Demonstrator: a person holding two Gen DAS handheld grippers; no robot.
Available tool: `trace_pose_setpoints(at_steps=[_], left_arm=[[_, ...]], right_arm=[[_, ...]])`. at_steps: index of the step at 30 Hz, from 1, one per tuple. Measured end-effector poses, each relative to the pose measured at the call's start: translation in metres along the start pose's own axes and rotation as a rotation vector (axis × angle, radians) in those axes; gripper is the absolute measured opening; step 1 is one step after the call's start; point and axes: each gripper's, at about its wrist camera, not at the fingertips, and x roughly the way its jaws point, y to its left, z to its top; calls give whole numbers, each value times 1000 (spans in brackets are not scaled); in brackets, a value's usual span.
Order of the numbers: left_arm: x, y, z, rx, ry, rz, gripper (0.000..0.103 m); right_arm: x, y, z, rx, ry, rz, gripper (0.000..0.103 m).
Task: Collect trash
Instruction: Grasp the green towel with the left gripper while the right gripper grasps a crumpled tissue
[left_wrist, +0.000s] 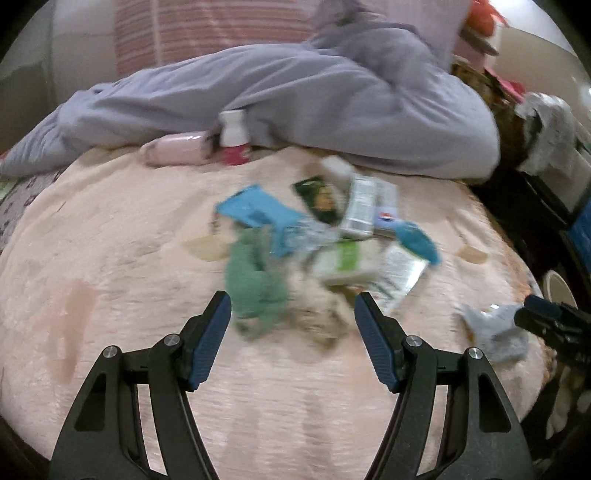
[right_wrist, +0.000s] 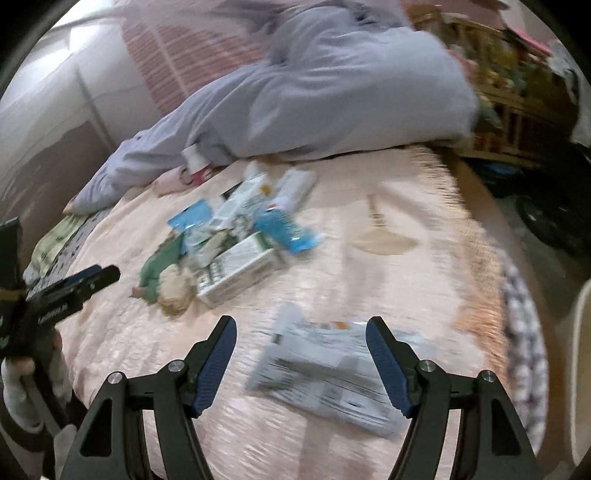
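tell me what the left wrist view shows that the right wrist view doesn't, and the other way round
Only the left wrist view shows the left hand-held gripper head-on, jaws open over the green cloth, with nothing between them.

Only the right wrist view shows the right hand-held gripper head-on, jaws open over the grey printed wrapper, and a gloved hand holding the other tool at the left edge.

Both share the pink blanket, the pile of cartons and blue packets and the lavender bedding behind it.

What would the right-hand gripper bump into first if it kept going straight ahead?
Probably the crumpled grey-and-white printed wrapper lying on the pink blanket; it sits between the right gripper's open jaws, though blur makes depth uncertain.
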Motion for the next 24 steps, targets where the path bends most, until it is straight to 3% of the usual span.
trace_pose_setpoints(at_steps=[7, 12, 18, 20, 24], left_arm=[[41, 43, 8, -103, 81, 3, 68], [83, 59, 18, -198, 126, -53, 68], [118, 62, 20, -214, 172, -143, 67], [120, 65, 19, -227, 189, -195, 45], [100, 81, 20, -243, 173, -198, 29]], right_arm=[[41, 43, 11, -82, 61, 75, 70], [64, 80, 12, -173, 98, 132, 70], [85, 108, 14, -235, 116, 189, 70], [95, 117, 15, -256, 128, 200, 70], [117, 138, 16, -293, 137, 211, 66]])
